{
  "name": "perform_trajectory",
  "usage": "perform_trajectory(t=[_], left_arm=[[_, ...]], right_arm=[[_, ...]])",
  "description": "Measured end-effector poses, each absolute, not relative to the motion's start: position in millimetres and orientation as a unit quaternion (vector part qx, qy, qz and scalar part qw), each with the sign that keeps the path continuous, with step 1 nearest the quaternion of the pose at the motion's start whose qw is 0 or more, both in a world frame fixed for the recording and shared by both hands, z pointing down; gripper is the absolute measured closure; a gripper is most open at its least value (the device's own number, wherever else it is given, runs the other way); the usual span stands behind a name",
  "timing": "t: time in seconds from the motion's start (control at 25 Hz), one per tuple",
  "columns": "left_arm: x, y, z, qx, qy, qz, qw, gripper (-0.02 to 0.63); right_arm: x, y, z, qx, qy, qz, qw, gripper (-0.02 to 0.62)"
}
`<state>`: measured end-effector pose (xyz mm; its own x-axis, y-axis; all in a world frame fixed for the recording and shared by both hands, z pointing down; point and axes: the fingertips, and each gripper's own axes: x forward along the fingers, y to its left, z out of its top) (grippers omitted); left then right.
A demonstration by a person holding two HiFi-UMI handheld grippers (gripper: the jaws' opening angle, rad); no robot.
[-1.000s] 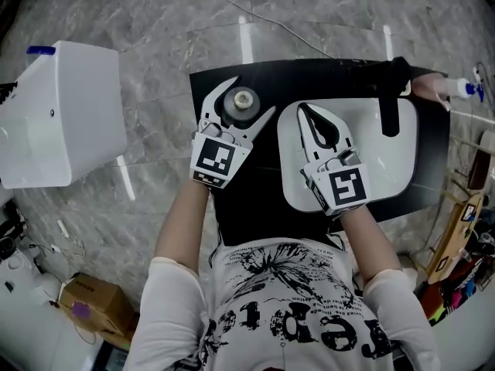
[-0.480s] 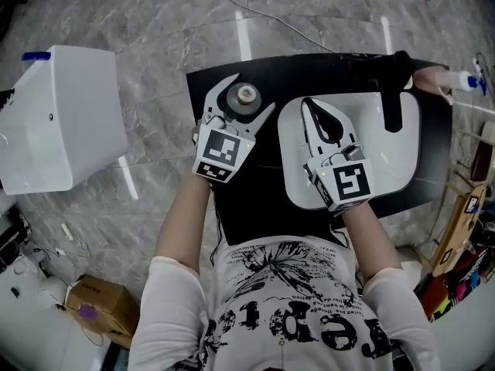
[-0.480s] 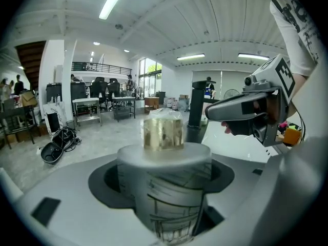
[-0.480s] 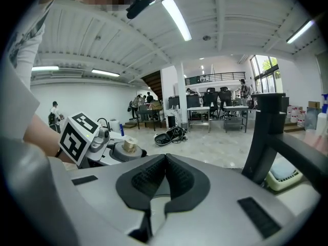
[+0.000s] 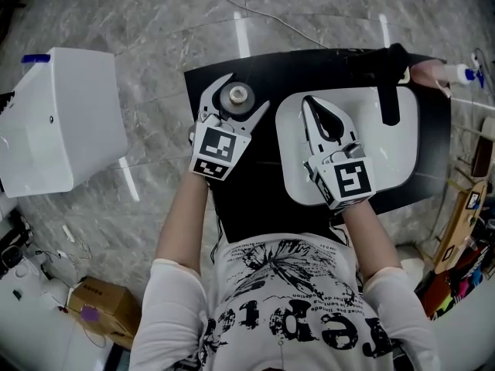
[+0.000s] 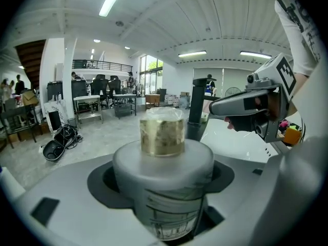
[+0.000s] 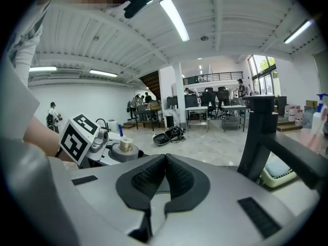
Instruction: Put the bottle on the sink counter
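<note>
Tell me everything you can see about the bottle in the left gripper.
The bottle is a squat, pale grey cylinder with rounded shoulders, a printed label on its side and a gold cap that looks film-wrapped. It stands upright, clamped between the jaws of the left gripper, over the black sink counter, left of the white basin. Whether its base touches the counter isn't visible.

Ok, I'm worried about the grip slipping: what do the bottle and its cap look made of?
Bottle: probably matte grey plastic, with a dull, even surface and a printed label. Cap: gold and metallic-looking, seemingly under clear film, going by the crinkly sheen. It could be coated plastic.
</note>
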<state>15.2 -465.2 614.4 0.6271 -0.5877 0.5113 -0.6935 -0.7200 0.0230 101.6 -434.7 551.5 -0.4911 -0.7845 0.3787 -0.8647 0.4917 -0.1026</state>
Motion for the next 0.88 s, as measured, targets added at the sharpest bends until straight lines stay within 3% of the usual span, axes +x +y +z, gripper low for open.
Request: perform_trajectory(t=[0.48,0.88], left_arm=[[-1.4,-442.3,612.2,0.871,-0.395,0.250,0.153,0.241],[7.0,-413.6,508.5,0.877,-0.434,0.192,0.071,0.235]], right_arm=[[100.2,-407.4,541.0,0.476,-0.855,0.142,0.148,0.580],[110.2,-371.7,502.2,0.460,-0.868,0.130,0.132,0.580]])
